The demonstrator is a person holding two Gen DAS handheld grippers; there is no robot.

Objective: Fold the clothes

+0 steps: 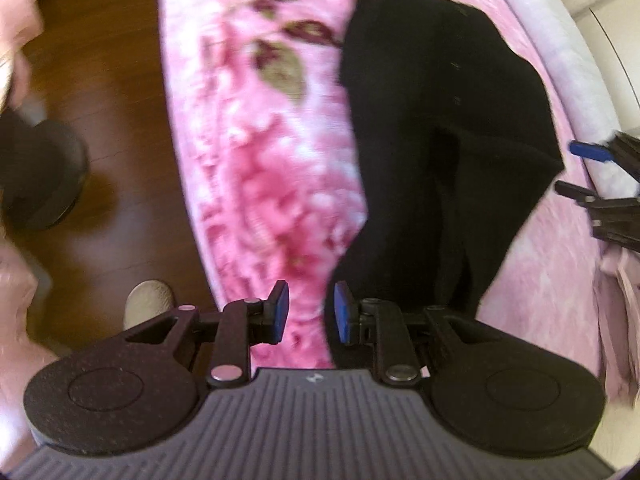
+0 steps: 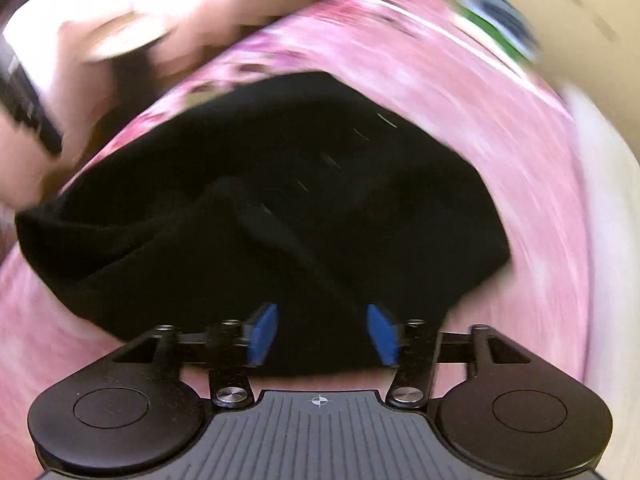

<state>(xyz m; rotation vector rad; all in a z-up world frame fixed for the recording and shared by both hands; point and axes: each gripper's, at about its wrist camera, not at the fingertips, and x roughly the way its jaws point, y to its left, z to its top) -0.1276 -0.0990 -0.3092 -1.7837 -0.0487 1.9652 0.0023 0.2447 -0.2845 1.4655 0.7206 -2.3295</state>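
Item: black garment (image 2: 280, 200), partly folded, lying on a pink floral bedspread (image 1: 256, 168) whose edge drops to a dark wooden floor (image 1: 112, 80). Long axis: in the left wrist view the cloth runs as a tall dark strip from near the fingers away toward the top of the frame. Right gripper (image 2: 322, 334): jaws spread wide, nothing pinched; the garment's near edge lies directly under and ahead of the blue pads (image 2: 262, 334), so this claw is the closer one, judged ready to take the hem below it. Left gripper (image 1: 308, 312): jaws parted by a narrow gap with only bedspread showing between them, holding nothing; the garment begins just to the right of its right finger, so it stands beside the cloth, not over it. The right gripper's fingers also show at the right margin of the left view. Both views are motion-blurred; fine creases and the garment type cannot be told
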